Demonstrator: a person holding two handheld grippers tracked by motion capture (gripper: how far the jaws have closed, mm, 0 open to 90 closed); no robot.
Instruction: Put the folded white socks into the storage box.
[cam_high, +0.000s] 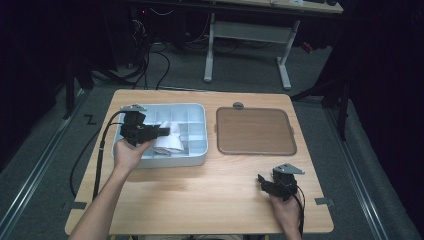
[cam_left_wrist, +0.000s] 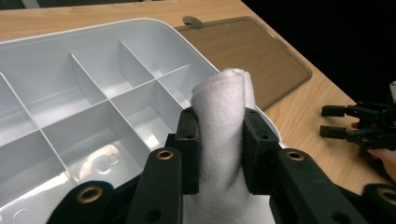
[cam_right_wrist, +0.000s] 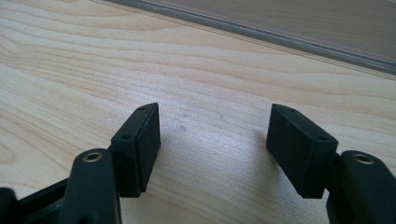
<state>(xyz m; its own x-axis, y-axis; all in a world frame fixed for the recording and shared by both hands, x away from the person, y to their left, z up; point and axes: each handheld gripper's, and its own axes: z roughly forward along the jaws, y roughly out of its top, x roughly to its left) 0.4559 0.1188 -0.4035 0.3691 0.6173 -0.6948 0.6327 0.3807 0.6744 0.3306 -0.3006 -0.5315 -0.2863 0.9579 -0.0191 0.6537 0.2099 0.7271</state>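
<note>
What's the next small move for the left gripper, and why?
Probably lower the white cloth into a compartment of the grey divided tray. The left gripper pinches the rolled cloth above the tray; the right gripper sits open over bare table.

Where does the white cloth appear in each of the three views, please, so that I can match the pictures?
High view: the white cloth lies left of centre, over the grey divided tray, clamped in the left hand-held gripper.
Left gripper view: lower centre, the cloth stands pinched between the two black jaws.
Right gripper view: not in it.
Shared landmark: the brown mat beside the tray.
</note>
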